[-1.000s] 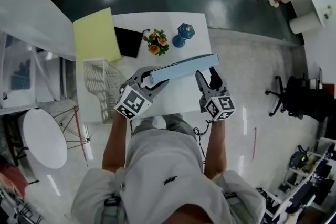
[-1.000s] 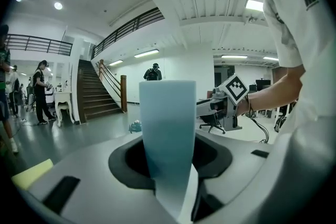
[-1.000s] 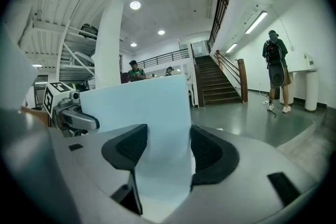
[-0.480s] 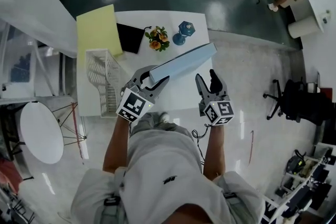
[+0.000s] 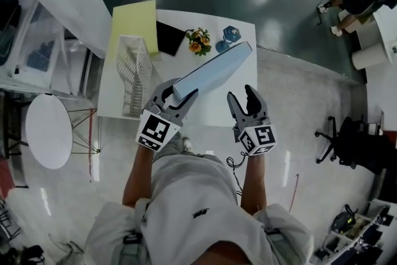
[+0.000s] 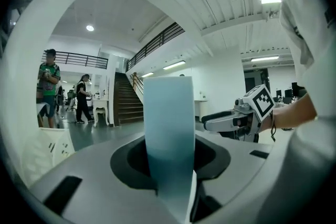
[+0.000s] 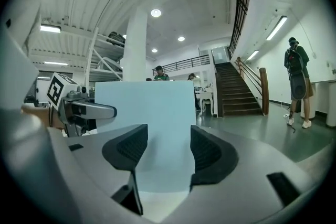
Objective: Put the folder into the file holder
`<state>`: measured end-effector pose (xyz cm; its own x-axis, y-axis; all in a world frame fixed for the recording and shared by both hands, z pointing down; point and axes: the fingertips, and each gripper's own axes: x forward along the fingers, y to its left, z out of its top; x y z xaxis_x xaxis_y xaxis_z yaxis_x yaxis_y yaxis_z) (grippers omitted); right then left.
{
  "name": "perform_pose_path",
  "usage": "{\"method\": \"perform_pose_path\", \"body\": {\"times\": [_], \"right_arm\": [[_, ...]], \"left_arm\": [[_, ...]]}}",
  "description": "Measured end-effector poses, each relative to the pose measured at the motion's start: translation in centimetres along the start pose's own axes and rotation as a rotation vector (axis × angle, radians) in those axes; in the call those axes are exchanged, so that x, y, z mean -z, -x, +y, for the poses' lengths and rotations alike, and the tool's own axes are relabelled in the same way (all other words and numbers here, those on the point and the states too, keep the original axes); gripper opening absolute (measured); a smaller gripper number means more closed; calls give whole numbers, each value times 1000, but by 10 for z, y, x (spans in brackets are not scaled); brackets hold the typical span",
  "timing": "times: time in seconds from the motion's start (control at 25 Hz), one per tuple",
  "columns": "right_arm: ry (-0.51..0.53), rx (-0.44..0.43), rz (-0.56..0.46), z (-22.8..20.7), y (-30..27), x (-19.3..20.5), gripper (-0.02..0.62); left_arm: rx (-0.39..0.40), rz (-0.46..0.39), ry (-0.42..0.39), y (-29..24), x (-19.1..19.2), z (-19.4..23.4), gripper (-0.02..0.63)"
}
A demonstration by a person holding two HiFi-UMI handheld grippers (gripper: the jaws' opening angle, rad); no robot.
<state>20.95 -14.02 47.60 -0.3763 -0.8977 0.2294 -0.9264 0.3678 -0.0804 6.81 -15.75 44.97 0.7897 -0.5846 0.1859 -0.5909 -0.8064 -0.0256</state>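
Note:
The light blue folder [image 5: 211, 73] hangs above the white table [image 5: 214, 113], slanting from lower left to upper right. My left gripper [image 5: 177, 96] is shut on its near end. In the left gripper view the folder's thin edge [image 6: 169, 134] stands upright between the jaws of that gripper [image 6: 170, 165]. My right gripper [image 5: 243, 99] stands open below and to the right of the folder, apart from it. In the right gripper view the folder's broad face [image 7: 147, 113] fills the space beyond the open gripper [image 7: 168, 149]. The white mesh file holder [image 5: 133, 74] stands on the table's left side.
A yellow folder [image 5: 132, 28] lies at the table's back left, beside a black pouch [image 5: 169, 37], a small flower bunch [image 5: 198, 40] and a blue ornament [image 5: 228, 39]. A round white table [image 5: 46, 130] stands to the left. People walk in the hall.
The folder has risen and swung from lying nearly across the table to slanting away to the upper right. Both grippers rose; the right one now stands clear of the folder's end.

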Motion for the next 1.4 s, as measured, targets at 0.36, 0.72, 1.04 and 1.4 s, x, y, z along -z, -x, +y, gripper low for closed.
{"method": "perform_pose_path", "body": {"times": [0.36, 0.72, 1.04, 1.4], "right_arm": [[34, -165, -38, 58, 31, -10, 253], [54, -335, -62, 114, 49, -16, 252], [83, -484, -70, 162, 47, -21, 247], [101, -606, -40, 217, 35, -21, 247]], "left_arm": [[-214, -18, 36, 77, -17, -31, 164], [-393, -27, 56, 157, -28, -54, 163], [-540, -26, 78, 218, -26, -56, 163], [-669, -43, 102, 269, -27, -48, 163]]}}
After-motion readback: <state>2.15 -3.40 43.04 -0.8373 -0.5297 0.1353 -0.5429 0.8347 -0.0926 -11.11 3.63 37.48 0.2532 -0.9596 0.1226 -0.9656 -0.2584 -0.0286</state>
